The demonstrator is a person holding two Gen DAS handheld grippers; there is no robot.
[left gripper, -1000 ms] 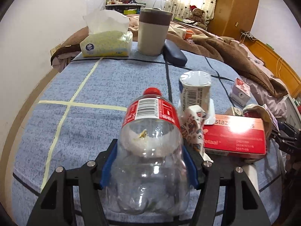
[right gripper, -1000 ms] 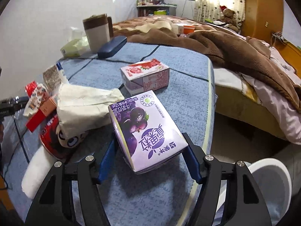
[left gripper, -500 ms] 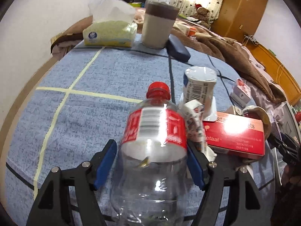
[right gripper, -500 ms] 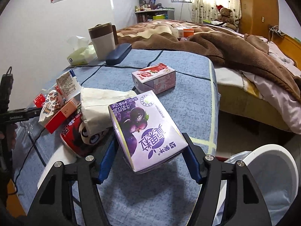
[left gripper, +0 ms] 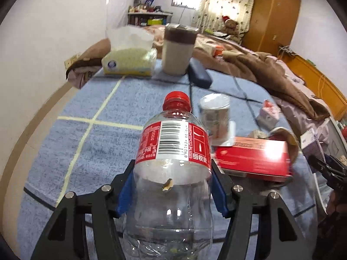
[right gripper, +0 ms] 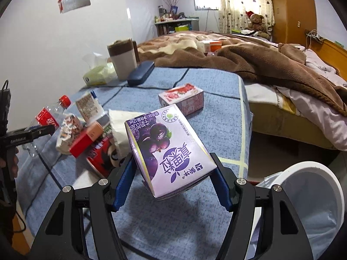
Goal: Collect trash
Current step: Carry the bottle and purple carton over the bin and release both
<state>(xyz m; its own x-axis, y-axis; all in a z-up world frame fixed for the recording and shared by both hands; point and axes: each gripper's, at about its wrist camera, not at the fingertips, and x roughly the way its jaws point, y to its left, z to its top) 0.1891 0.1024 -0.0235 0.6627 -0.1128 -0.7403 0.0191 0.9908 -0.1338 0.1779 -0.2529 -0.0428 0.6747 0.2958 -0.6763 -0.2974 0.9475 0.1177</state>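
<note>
An empty clear plastic bottle [left gripper: 173, 145] with a red cap and red label stands between the blue pads of my left gripper [left gripper: 173, 184], whose jaws are closing on its sides. The bottle [right gripper: 46, 117] shows again at the left of the right wrist view. My right gripper [right gripper: 172, 182] is shut on a purple milk carton [right gripper: 169, 147], held tilted above the blue tablecloth [right gripper: 216, 119]. A white bin [right gripper: 334, 184] with a plastic liner sits low at the right, beyond the table's edge.
More trash lies between the grippers: a red box [left gripper: 253, 158], a white labelled pot [left gripper: 214, 117], a pink carton [right gripper: 182, 99], a red can [right gripper: 102, 153], white paper [right gripper: 121, 125]. Tissue box [left gripper: 130, 60], mug [left gripper: 177, 49] and dark case [left gripper: 199, 75] stand far back. A bed [right gripper: 282, 69] lies beyond.
The left jaws loosened around the bottle and closed on it again; the bottle now stands more upright and higher. The right gripper rose with the carton, and more of the bin shows.
</note>
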